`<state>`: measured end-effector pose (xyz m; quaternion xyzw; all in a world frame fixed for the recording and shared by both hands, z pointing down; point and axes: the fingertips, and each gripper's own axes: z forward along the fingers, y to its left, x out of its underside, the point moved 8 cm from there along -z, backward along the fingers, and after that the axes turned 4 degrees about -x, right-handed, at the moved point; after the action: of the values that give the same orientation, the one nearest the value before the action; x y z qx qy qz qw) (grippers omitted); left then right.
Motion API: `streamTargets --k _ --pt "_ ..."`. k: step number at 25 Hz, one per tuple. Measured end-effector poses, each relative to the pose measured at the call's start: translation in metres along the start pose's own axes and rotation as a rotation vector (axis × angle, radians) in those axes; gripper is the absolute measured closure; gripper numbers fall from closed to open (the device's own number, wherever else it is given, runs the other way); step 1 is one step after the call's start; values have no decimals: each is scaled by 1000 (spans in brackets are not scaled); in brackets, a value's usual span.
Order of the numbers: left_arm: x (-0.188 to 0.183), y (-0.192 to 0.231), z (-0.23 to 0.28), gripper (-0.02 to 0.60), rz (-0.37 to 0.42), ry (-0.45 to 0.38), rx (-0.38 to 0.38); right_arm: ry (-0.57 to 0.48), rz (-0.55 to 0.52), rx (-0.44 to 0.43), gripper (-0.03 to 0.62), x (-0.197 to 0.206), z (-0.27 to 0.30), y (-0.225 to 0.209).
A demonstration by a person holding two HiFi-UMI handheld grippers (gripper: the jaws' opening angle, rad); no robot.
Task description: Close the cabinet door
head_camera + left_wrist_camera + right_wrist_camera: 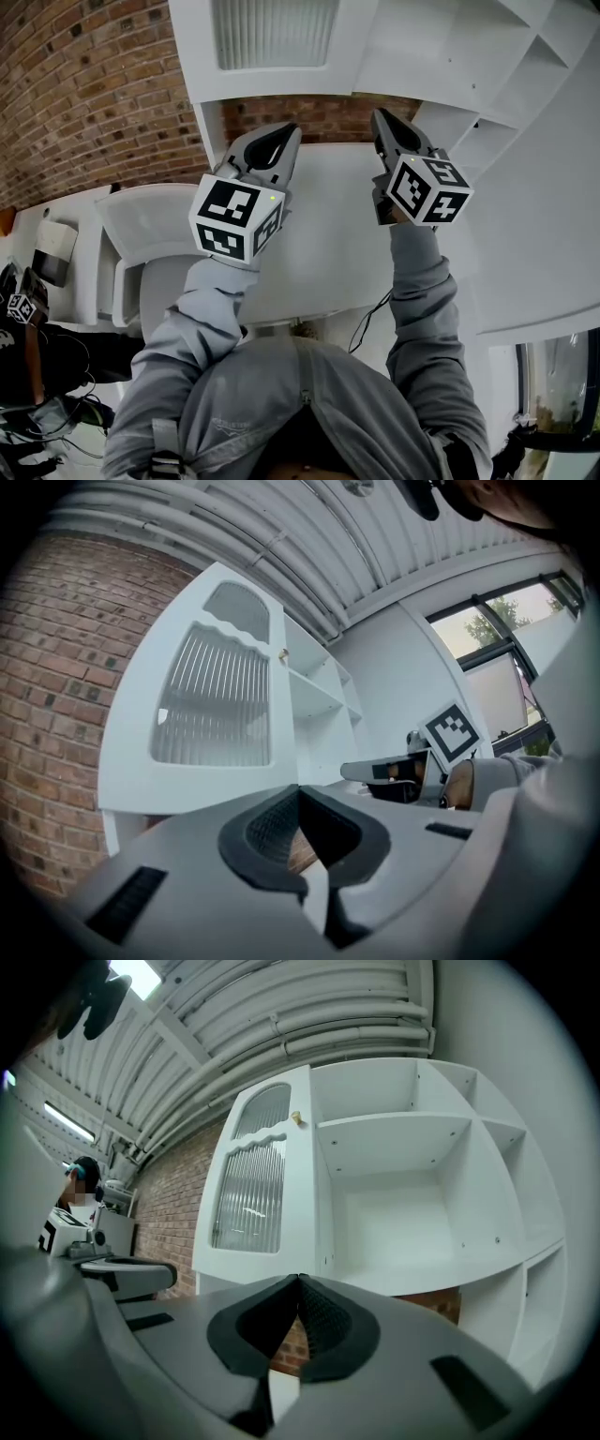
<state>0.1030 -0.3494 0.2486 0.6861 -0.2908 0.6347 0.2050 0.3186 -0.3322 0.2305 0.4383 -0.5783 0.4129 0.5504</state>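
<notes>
White cabinet door with ribbed glass panel (253, 1185) stands swung open, left of the white open-shelf cabinet (403, 1194), by a red brick wall (75, 84). Left gripper (300, 791) and right gripper (298, 1279) both have their jaws together, empty, not touching the door.

**Counting What Is Here**

There is one cabinet (403, 1213). It is big and white. The cabinet has one door (246, 1262). The door has two glass panes: one small pane (267, 1108) on top and one long pane (251, 1194) under it. The door has one little gold knob (295, 1119).

In front of the cabinet there are two grippers: the left gripper (284, 131) and the right gripper (379, 115). There are two cubes with black and white squares: the left cube (236, 217) and the right cube (429, 190). There are two grey sleeves: the left sleeve (202, 309) and the right sleeve (422, 300).

Behind the cabinet there is one brick wall (84, 84). Far to the left of the cabinet there is one other person (86, 1164).
</notes>
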Motion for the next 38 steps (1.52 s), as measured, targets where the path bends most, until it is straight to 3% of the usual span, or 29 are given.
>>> streamTargets --k 14,24,38 --pt "21 3 -84 578 -35 26 -10 -16 50 90 568 44 -59 96" --pt "49 8 -172 578 -22 64 -53 -19 21 117 568 82 -90 191" --pt "76 21 -248 578 -20 113 -248 -26 -84 24 568 107 -99 270"
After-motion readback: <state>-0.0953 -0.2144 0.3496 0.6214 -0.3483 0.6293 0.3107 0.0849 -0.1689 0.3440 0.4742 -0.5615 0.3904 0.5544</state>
